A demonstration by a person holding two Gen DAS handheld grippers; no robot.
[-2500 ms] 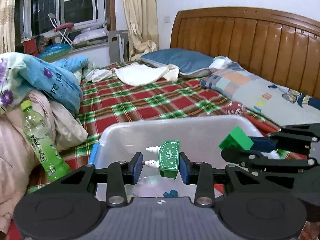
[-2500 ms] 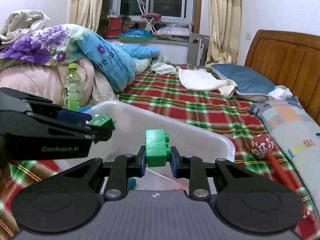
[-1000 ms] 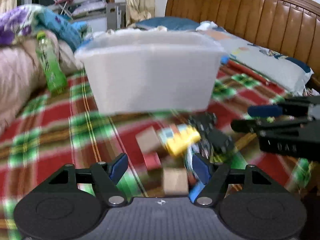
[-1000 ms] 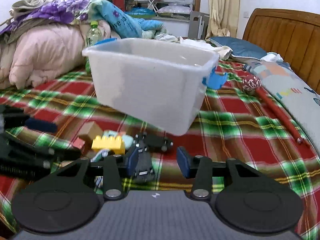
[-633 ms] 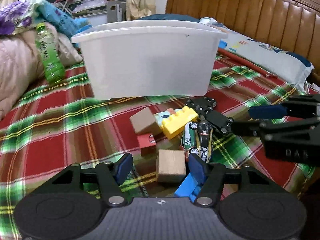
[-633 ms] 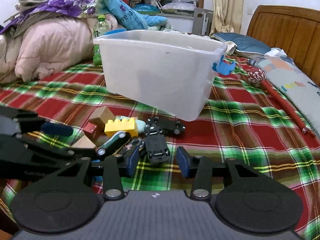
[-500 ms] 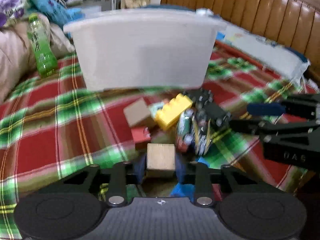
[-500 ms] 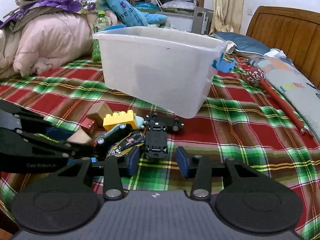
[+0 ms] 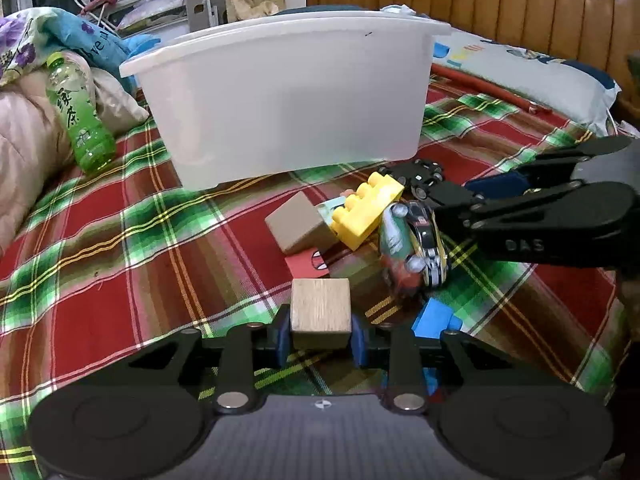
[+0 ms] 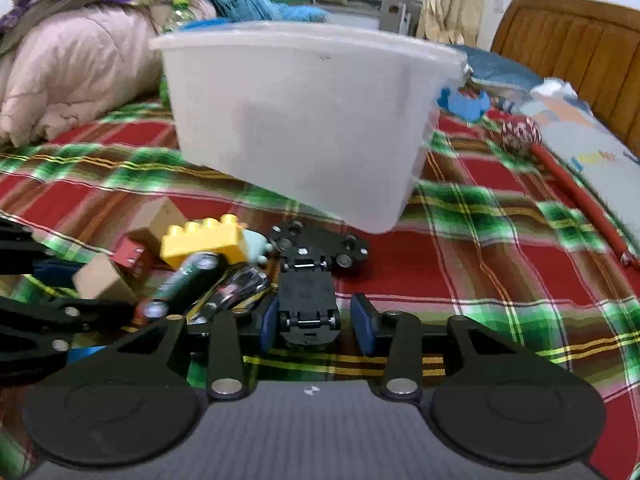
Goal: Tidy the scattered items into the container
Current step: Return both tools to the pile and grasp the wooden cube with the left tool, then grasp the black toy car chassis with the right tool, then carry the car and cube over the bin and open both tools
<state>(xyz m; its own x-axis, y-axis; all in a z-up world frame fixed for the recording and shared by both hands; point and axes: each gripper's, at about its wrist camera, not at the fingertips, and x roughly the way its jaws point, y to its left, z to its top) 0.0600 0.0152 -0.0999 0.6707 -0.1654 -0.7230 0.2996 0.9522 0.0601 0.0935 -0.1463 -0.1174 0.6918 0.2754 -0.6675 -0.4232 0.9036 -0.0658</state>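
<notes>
A white plastic bin [image 9: 288,100] [image 10: 304,120] stands on the plaid bed. In front of it lies a pile of toys: a yellow brick [image 9: 368,208] [image 10: 204,240], toy cars [image 9: 416,248], a tan block [image 9: 296,228], a red block [image 9: 308,264] and a blue brick [image 9: 434,318]. My left gripper [image 9: 320,338] is shut on a wooden cube [image 9: 320,310]. My right gripper [image 10: 316,326] straddles an overturned black toy car [image 10: 308,292]. Its jaws are closing, and a gap shows at the right pad. A second black car [image 10: 320,242] lies just beyond.
A green drink bottle [image 9: 80,120] leans on a pink quilt [image 10: 68,72] left of the bin. To the right lie a red stick with a patterned ball [image 10: 520,134] and a pillow [image 9: 540,76], with the wooden headboard [image 9: 520,8] behind.
Both grippers came away from the bin without their green pieces and dropped to the pile. The left one closed on the wooden cube. The right one sank over the black car.
</notes>
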